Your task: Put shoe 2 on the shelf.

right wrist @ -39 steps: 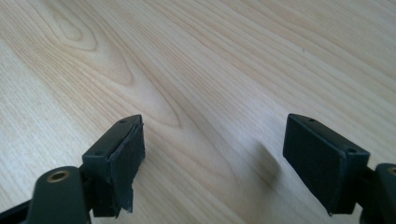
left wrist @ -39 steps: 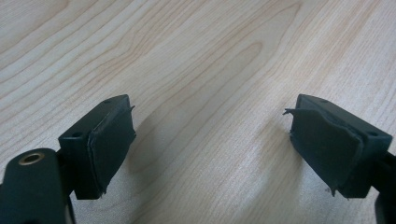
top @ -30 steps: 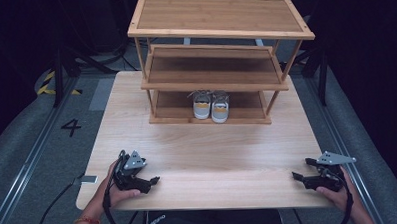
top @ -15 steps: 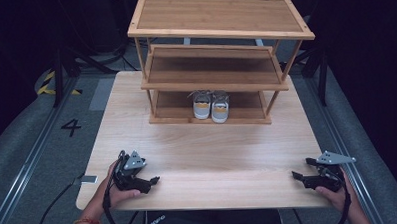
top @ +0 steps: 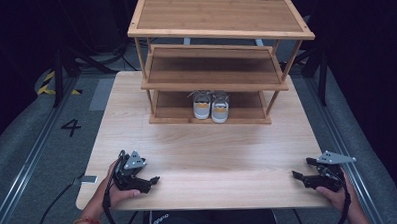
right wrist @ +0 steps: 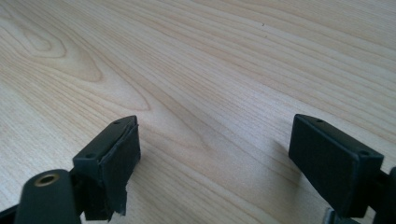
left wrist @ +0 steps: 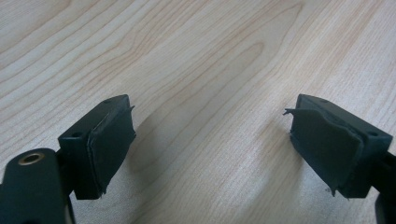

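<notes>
Your left gripper rests on the counter near its front left corner, held in your left hand. Jaws point toward the counter's middle. In the left gripper view the jaws stand wide apart with bare wood grain between them; nothing is clamped. The rubber pads show frayed edges.

Your right gripper sits near the front right corner, held in your right hand, with its grey three-cornered plate on top. Jaws point left across the counter. In the right gripper view the jaws are likewise spread apart over bare wood, holding nothing; the left pad looks worn at its lower edge.

The two grippers lie well apart from each other, both at the near edge.

A three-tier wooden shoe rack stands at the far side of the counter. On its bottom shelf sits a pair of small shoes, grey-white with yellow-orange heels, placed side by side and touching, heels toward you. The middle and top shelves carry nothing that can be made out.

On the grey floor to the left of the counter a painted number 4 is visible, beside a metal rail. A cable trails from the left gripper off the counter's front edge.
</notes>
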